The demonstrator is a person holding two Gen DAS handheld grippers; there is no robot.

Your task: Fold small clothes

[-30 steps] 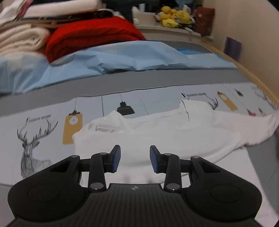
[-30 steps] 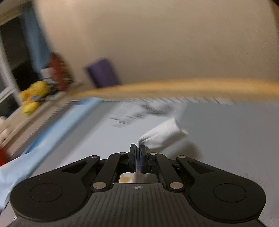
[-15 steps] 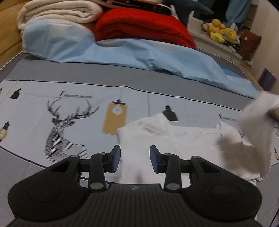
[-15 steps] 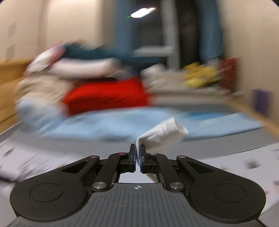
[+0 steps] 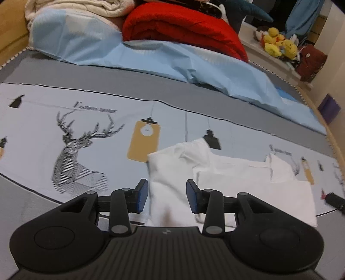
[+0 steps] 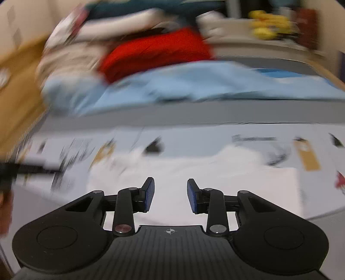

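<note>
A small white garment [image 5: 226,181] lies on the printed bedsheet [image 5: 64,120], its right part folded over onto the middle. My left gripper [image 5: 167,197] is open and empty, low over the garment's left part. My right gripper [image 6: 170,196] is open and empty above the white garment [image 6: 194,170]; that view is blurred by motion. The right gripper's tip shows in the left wrist view [image 5: 334,201] at the garment's right edge.
A light blue sheet [image 5: 172,62], a red blanket [image 5: 181,32] and cream blankets [image 5: 82,8] are piled at the far side of the bed. Yellow plush toys [image 5: 278,43] sit on a ledge at back right. A wooden bed frame [image 5: 336,150] runs along the right.
My right gripper carried the garment's right end over to the left, laid it on the middle and opened. My left gripper stayed open and shifted slightly.
</note>
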